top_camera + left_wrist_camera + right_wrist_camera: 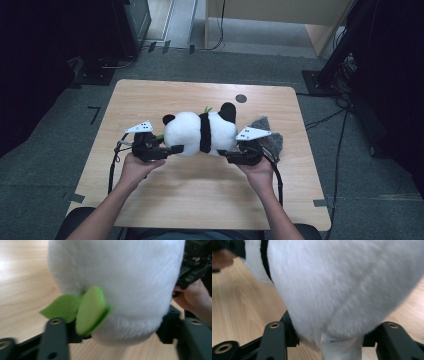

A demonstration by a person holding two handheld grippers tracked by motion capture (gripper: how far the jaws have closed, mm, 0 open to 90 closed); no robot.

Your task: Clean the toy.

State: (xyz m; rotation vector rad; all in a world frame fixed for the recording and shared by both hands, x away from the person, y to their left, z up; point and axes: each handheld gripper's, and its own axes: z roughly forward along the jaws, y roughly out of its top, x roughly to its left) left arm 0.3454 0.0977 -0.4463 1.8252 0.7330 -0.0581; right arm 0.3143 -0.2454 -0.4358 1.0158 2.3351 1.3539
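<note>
high view: above, facing down | both gripper views: close, sharing the panda plush point(200, 131)

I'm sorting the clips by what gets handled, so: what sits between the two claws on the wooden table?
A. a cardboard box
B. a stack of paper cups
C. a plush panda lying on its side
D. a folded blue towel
C: in the high view a white plush panda with a black band and black ears lies on the table between the left claw and the right claw.
</note>
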